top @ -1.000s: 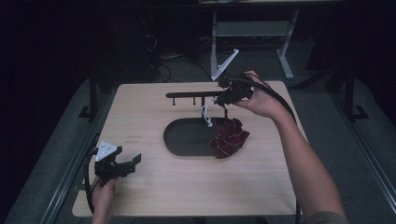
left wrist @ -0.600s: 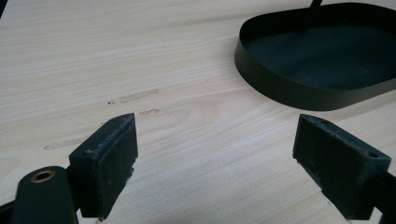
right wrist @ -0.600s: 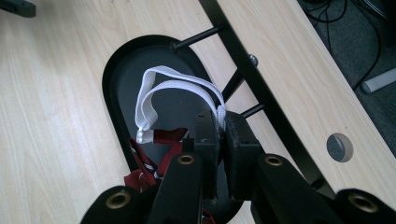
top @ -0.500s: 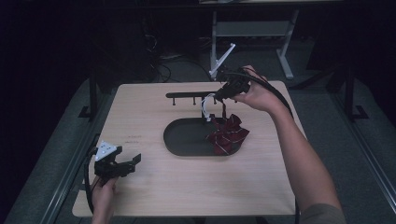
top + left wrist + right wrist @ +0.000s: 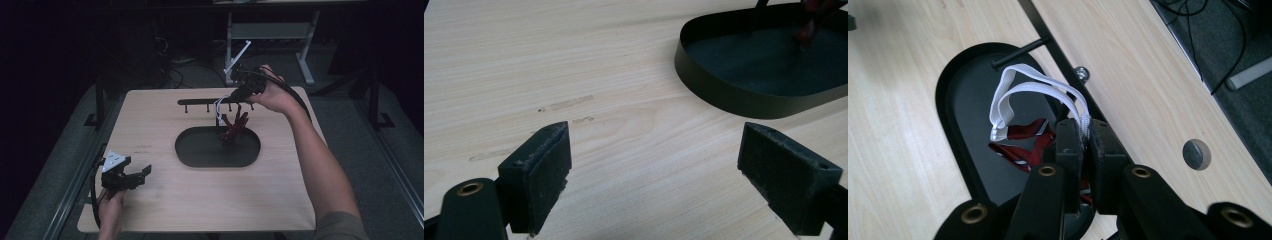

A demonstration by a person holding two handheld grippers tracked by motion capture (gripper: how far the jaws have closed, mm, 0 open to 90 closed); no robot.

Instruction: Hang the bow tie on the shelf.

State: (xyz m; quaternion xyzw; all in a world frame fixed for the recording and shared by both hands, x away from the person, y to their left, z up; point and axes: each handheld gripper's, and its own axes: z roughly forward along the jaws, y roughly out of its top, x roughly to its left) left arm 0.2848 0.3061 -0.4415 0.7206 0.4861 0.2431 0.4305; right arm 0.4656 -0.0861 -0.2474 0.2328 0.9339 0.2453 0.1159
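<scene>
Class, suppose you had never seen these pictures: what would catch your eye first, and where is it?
First, the red cloth item with white straps, dangling from the right gripper above the black oval tray at mid-table. Behind it, a black peg rack runs across the far side. The left gripper rests open at the near left corner.

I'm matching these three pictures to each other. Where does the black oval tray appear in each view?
High view: the black oval tray lies mid-table, just nearer the person than the black peg rack.
Left gripper view: upper right, its wall curving beyond the open jaws.
Right gripper view: left of centre, behind the shut jaws.
Shared landmark: the red fabric over the tray.
</scene>
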